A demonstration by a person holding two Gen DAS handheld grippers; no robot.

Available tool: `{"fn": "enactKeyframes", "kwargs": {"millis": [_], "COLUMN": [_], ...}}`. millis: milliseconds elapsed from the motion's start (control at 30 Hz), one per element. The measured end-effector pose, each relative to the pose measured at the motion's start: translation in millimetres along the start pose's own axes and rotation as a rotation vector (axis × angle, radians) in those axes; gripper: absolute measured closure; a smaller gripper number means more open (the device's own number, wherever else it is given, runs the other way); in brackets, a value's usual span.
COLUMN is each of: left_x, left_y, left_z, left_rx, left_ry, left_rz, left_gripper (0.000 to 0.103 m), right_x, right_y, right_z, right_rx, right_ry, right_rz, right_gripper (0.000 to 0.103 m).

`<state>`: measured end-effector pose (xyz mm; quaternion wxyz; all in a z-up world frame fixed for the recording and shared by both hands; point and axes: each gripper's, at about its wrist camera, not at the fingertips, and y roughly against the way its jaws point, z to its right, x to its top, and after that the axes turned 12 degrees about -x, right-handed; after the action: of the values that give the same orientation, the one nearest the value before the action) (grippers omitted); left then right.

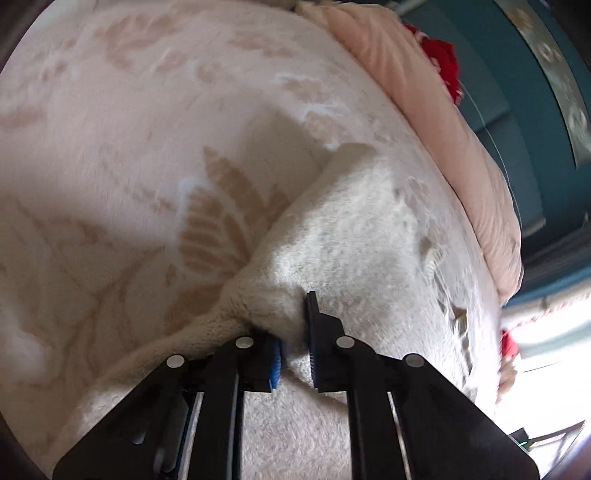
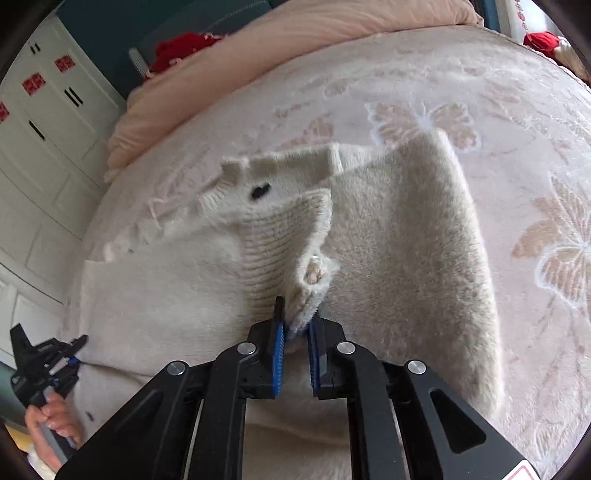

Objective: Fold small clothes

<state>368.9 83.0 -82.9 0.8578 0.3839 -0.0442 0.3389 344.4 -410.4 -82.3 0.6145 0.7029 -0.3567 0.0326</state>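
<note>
Both grippers clamped the sweater [image 2: 406, 240].
I judged the left gripper [image 1: 295, 332] and right gripper [image 2: 297, 325] should lift evenly.

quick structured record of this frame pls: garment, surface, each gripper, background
garment: cream fluffy knit sweater with ribbed cuff, partly folded, sleeve lying across the body
surface: pale pink plush blanket with beige butterfly and leaf print
left gripper: shut on the sweater's edge, fabric bunched between blue-padded fingers
right gripper: shut on a pinched tuft of sweater near the cuff
background: peach quilt along the far edge; red fabric behind it; white panelled wardrobe
</note>
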Motion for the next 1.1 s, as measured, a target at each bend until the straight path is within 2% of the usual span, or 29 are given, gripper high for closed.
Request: {"fn": "enactKeyframes", "kwargs": {"millis": [33, 67, 100, 133, 200, 233, 300, 367, 500, 600, 667, 767, 833, 900, 967, 1000, 1033, 1067, 1100], "left_x": [0.9, 0.1, -0.5, -0.9, -1.9, -3.3, -7.7, -19.4, -60.0, -92.3, -113.2, -135.5, -146.2, -159.3, -166.6, -168.7, -170.2, -170.0, -169.0], "left_y": [0.3, -1.1, -6.2, -8.0, 3.4, 12.7, 41.6, 75.2, 128.1, 156.1, 169.8, 179.4, 181.6, 177.9, 174.6, 173.2, 172.1, 170.7, 171.1], "left_z": [2.7, 2.9, 0.6, -1.5, 2.2, 4.7, 9.1, 3.3, -26.2, -52.1, -67.4, -74.0, -74.4, -71.7, -64.6, -61.7, -59.0, -57.8, -58.2], "left_rx": [0.009, 0.027, 0.043, 0.04, 0.03, 0.016, 0.011, 0.025, 0.108, 0.164, 0.187, 0.194, 0.18, 0.187, 0.176, 0.173, 0.174, 0.178, 0.167], "left_ry": [-0.02, -0.04, -0.041, -0.036, -0.048, -0.065, -0.136, -0.203, -0.297, -0.284, -0.262, -0.26, -0.253, -0.247, -0.271, -0.274, -0.283, -0.291, -0.284], "left_rz": [0.004, -0.005, -0.025, -0.036, -0.039, -0.046, -0.068, -0.083, -0.164, -0.223, -0.249, -0.254, -0.258, -0.273, -0.289, -0.299, -0.301, -0.304, -0.31], "left_gripper": [0.09, 0.09, 0.09, 0.09, 0.089, 0.086, 0.072, 0.057, 0.044, 0.041, 0.037, 0.032, 0.023, 0.021, 0.022, 0.026, 0.045, 0.068, 0.081], "right_x": [-0.6, -2.5, -4.5, -7.3, -7.7, -9.5, -21.3, -44.1, -113.6, -167.9, -199.2, -227.9, -238.5, -243.0, -245.0, -246.8, -247.0, -246.7, -245.0], "right_y": [10.3, 10.7, -0.8, -10.5, 9.4, 24.6, 61.0, 91.7, 140.2, 161.9, 170.2, 170.1, 172.6, 169.6, 168.2, 168.1, 167.0, 166.6, 166.1], "right_z": [-0.4, 0.3, -0.1, 4.0, 13.4, 16.1, 23.2, 35.8, 71.6, 94.7, 108.5, 115.9, 112.9, 104.9, 102.8, 103.8, 103.4, 103.1, 105.4], "right_rx": [0.023, 0.005, -0.06, -0.069, -0.029, -0.033, -0.043, -0.053, -0.103, -0.135, -0.11, -0.066, -0.033, -0.037, -0.031, -0.029, -0.024, -0.025, -0.014], "right_ry": [0.0, 0.022, 0.058, 0.058, -0.007, -0.007, 0.025, 0.058, 0.105, 0.101, 0.058, -0.004, -0.024, -0.025, -0.037, -0.05, -0.06, -0.06, -0.064], "right_rz": [0.041, 0.057, 0.011, -0.041, -0.028, -0.014, 0.029, 0.024, -0.075, -0.177, -0.227, -0.28, -0.27, -0.263, -0.255, -0.25, -0.243, -0.236, -0.243], "right_gripper": [0.093, 0.092, 0.09, 0.09, 0.089, 0.088, 0.08, 0.065, 0.057, 0.056, 0.05, 0.047, 0.042, 0.042, 0.041, 0.043, 0.056, 0.087, 0.093]}}
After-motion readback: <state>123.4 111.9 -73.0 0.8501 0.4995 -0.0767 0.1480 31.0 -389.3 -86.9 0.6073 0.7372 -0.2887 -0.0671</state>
